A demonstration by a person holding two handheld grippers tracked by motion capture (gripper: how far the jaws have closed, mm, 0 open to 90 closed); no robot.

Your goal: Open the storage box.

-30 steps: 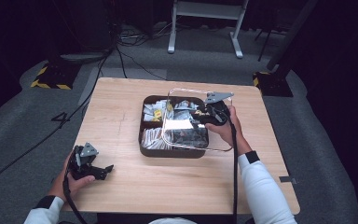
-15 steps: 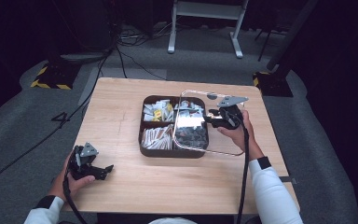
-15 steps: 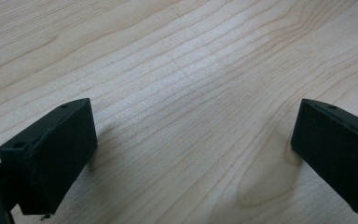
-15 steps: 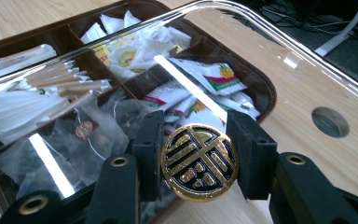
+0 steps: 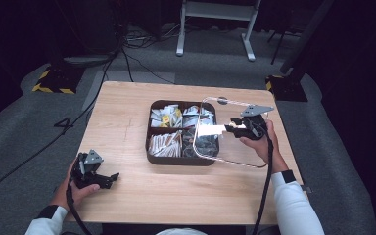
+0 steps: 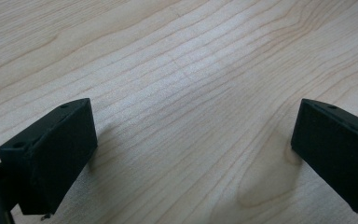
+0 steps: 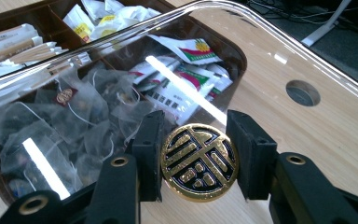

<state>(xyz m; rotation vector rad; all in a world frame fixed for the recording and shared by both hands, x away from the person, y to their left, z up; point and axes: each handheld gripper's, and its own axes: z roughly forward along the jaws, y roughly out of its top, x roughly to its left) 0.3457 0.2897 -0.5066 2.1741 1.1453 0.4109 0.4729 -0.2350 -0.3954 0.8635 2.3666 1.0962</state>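
Centrally on the wooden tabletop (image 5: 127,122) sits a dark brown tray (image 5: 171,159) divided into four compartments; every place below is given against this tray.

Right gripper (image 5: 236,128): held in the person's right hand (image 5: 258,143), just off the tray's right side. Its fingers (image 7: 149,149) are closed on a round gold-and-black knob (image 7: 199,161) bearing an ornamental character. The knob is fixed to a clear plastic lid (image 5: 235,147) with rounded corners. The lid is off the tray, tilted, overlapping only the tray's right-hand compartments; the rest of it hangs out over bare tabletop to the tray's right. A round hole (image 7: 303,92) pierces the lid near its far edge.

Tray contents, seen partly through the lid in the right gripper view: translucent tea bags (image 7: 74,116) with strings and small tags in the near right compartment; printed sachets (image 7: 186,79) in white, red and green in the far right one. Left compartments hold paper-wrapped sticks (image 5: 164,143) nearer the person and small white and yellow packets (image 5: 165,116) farther away.

Left gripper (image 5: 108,179): well apart from the tray, toward the tabletop's near left corner, in the person's left hand (image 5: 76,188). Fingers (image 6: 51,154) spread wide, nothing between them, low over bare wood grain.

Beyond the tabletop: grey floor (image 5: 200,68), black cables (image 5: 127,54), a white stand's legs (image 5: 215,29).
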